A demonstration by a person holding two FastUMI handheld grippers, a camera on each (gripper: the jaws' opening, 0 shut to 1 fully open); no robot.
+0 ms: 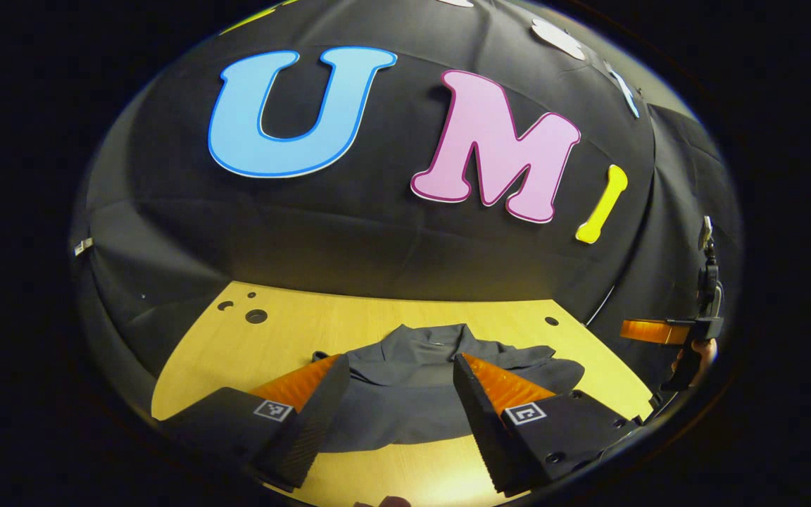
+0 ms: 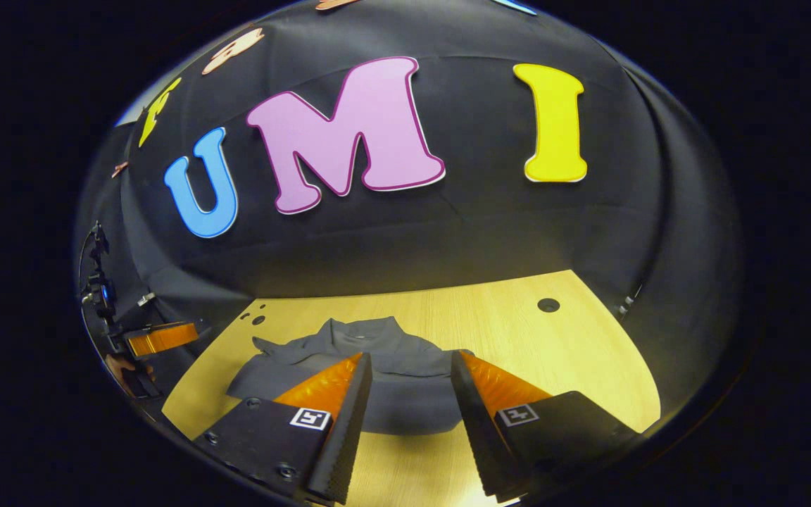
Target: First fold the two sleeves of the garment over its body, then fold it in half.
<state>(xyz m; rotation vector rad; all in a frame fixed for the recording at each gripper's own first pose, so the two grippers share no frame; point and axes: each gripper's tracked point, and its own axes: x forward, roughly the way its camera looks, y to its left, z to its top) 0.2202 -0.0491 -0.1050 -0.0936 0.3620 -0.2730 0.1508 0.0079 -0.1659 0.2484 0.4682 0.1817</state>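
A: Surface and surroundings?
B: One wooden table (image 1: 377, 324), pale and smooth, with black cloth wall (image 1: 349, 239) behind and to both sides. Round holes sit in the far corners: three ahead-left of the left gripper (image 1: 398, 377), one ahead-right of it.

A: Task item?
B: One grey garment (image 1: 412, 380), lying on the table directly ahead of both grippers, collar at its far end. In the left gripper view it spans the gap between the fingers; in the right gripper view it sits ahead and slightly left of the right gripper (image 2: 409, 377).

A: Gripper state?
B: Both have jaws spread wide, holding nothing, raised above the near hem.

A: Edges and clearance?
B: Bare wood lies beyond the collar up to the wall, and to the right of the right gripper. The near table edge is below the fingers. Each gripper appears at the far side margin of the other's view, well apart
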